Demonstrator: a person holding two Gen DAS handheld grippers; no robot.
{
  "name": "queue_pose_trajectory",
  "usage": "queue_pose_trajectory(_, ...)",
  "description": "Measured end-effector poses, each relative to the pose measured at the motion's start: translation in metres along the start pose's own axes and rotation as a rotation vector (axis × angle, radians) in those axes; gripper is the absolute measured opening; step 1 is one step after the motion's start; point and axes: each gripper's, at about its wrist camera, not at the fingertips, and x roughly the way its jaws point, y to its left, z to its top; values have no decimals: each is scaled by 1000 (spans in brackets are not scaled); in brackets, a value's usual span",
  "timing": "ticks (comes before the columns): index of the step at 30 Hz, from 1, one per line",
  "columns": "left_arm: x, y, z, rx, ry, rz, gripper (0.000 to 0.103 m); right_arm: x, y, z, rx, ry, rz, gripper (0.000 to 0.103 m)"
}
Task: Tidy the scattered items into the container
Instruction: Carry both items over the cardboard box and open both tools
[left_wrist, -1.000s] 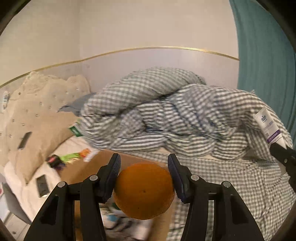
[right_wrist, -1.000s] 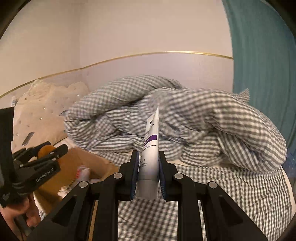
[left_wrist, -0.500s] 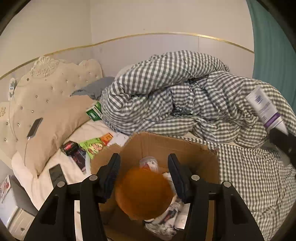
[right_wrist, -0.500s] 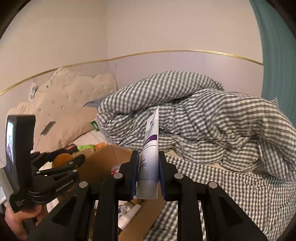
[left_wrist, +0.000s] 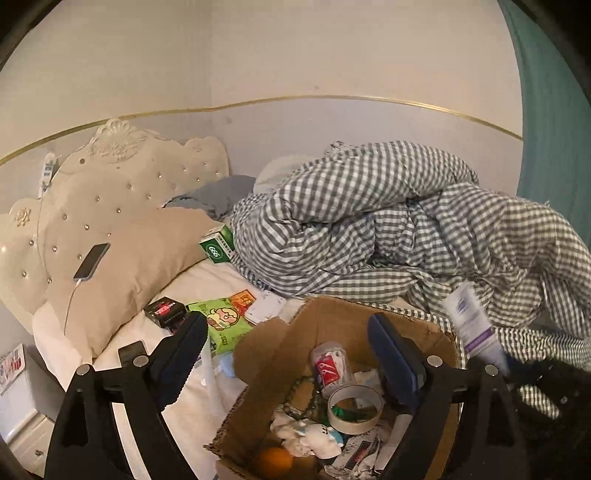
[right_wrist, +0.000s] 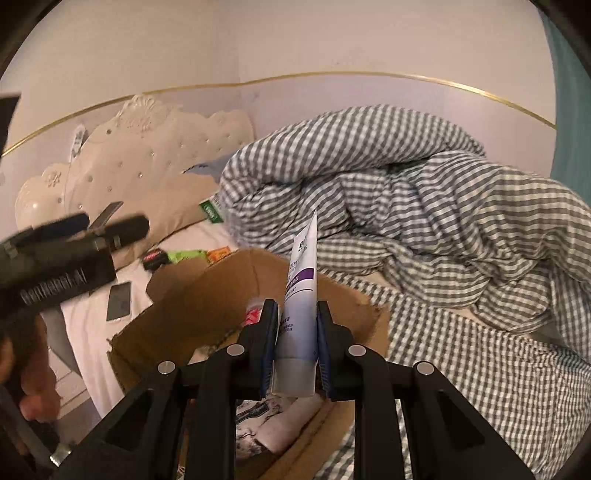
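Note:
The open cardboard box (left_wrist: 334, 319) sits on the bed under both grippers. An orange (left_wrist: 275, 459) lies in its near corner beside a tape roll (left_wrist: 354, 408) and a red-labelled bottle (left_wrist: 328, 367). My left gripper (left_wrist: 284, 321) hangs over the box, its jaws wide and still opening, with nothing between them. In the right wrist view it (right_wrist: 122, 230) appears blurred at the left, held by a hand. My right gripper (right_wrist: 296, 308) is shut on a white and purple tube (right_wrist: 301, 280), upright above the box (right_wrist: 207, 295). The tube (left_wrist: 472, 325) also shows at the box's right edge.
A grey checked duvet (left_wrist: 388, 229) is heaped behind and right of the box. Left of it lie a green snack packet (left_wrist: 221, 321), a black and red box (left_wrist: 165, 311), a green carton (left_wrist: 218, 247) and a phone (right_wrist: 119, 301). Another phone (left_wrist: 91, 262) rests on the beige pillow.
The orange has left the left gripper and dropped into the box, and the left jaws have spread wide. Both grippers have moved over the box; the right still holds the tube.

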Motion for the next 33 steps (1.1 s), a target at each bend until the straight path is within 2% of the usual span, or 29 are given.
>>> queue_pose_trajectory(5,1,13,1,-29,2,-18,91,13,9,-3,-1,22,8,22)
queue_pose_trajectory(7,1,15,1,-28,1,-22,91,15,10,-2,-2,16,-11,48)
queue_pose_trajectory(8,1,16,1,-28,0,-22,91,15,10,-1,0,9,-20,78)
queue_pose_trajectory(9,1,17,1,-29,0,-23,91,13,10,-1,1,-4,-36,91)
queue_pose_trajectory(11,1,17,0,-30,1,-24,91,8,11,0,-6,-29,-64,91)
queue_pose_trajectory(22,-3,6,0,-26,4,-27,91,-11,-11,3,32,-29,-90,91)
queue_pose_trajectory(33,-37,-49,12,19,-41,-62,96,-73,-63,2,96,-102,-150,100)
